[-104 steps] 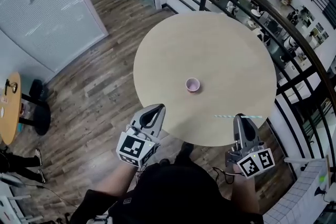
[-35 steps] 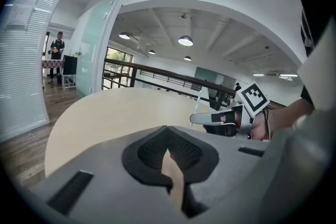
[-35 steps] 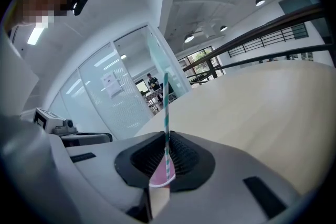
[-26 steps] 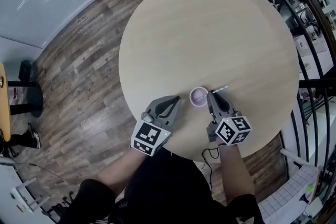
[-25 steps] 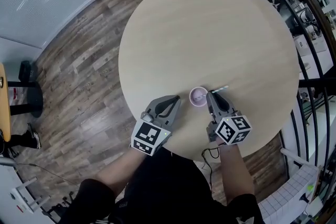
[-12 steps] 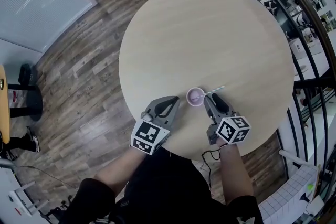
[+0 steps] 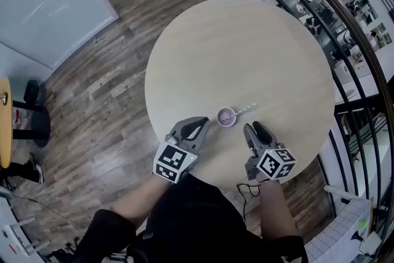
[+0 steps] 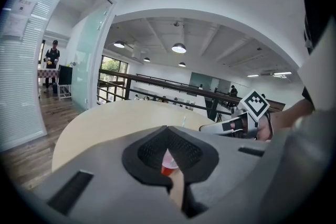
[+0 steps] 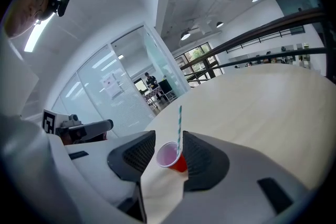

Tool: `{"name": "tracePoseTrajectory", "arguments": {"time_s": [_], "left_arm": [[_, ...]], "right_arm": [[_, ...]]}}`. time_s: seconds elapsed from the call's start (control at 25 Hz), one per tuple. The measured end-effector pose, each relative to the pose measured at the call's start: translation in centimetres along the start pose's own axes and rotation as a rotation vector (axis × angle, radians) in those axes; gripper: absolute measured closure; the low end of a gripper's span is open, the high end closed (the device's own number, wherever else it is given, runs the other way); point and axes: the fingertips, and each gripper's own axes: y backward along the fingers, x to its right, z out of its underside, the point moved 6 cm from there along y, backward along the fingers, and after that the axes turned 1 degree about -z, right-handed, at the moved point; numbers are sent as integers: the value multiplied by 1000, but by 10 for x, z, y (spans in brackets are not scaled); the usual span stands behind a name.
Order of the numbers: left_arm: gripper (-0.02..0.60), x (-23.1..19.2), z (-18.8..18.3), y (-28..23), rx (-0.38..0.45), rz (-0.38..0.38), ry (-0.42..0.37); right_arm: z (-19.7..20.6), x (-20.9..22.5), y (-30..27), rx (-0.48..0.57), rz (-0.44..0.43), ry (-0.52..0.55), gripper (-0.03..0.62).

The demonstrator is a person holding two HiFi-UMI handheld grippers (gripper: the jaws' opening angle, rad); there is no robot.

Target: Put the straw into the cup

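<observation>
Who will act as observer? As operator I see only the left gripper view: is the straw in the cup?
Observer: Yes. In the right gripper view the straw stands in the cup, leaning on its rim.
Operator: Do the right tongs grip it?
Observer: No. The right tongs have just been opening; nothing is between them, the cup beyond their tips.
Operator: Where on the table?
Observer: The head view shows the cup near the round table's near edge.

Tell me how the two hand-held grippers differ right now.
The left gripper has its jaws together; the right gripper's jaws have just been opening and stand apart, gripping nothing. The left sits left of the cup, the right to its right, nearer the straw. Both are empty and point toward the cup.
</observation>
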Motion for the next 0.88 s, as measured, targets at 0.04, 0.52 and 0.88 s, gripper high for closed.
{"name": "tracePoseTrajectory", "arguments": {"time_s": [0.04, 0.52, 0.88], "left_arm": [[575, 2, -3, 3, 5, -2, -9], [575, 31, -52, 53, 83, 11, -68], [575, 56, -106, 88, 194, 33, -117]], "right_arm": [[-3, -3, 5, 9, -1, 5, 437], [-52, -64, 74, 163, -77, 131, 440], [-91, -122, 119, 298, -123, 292, 540]]}}
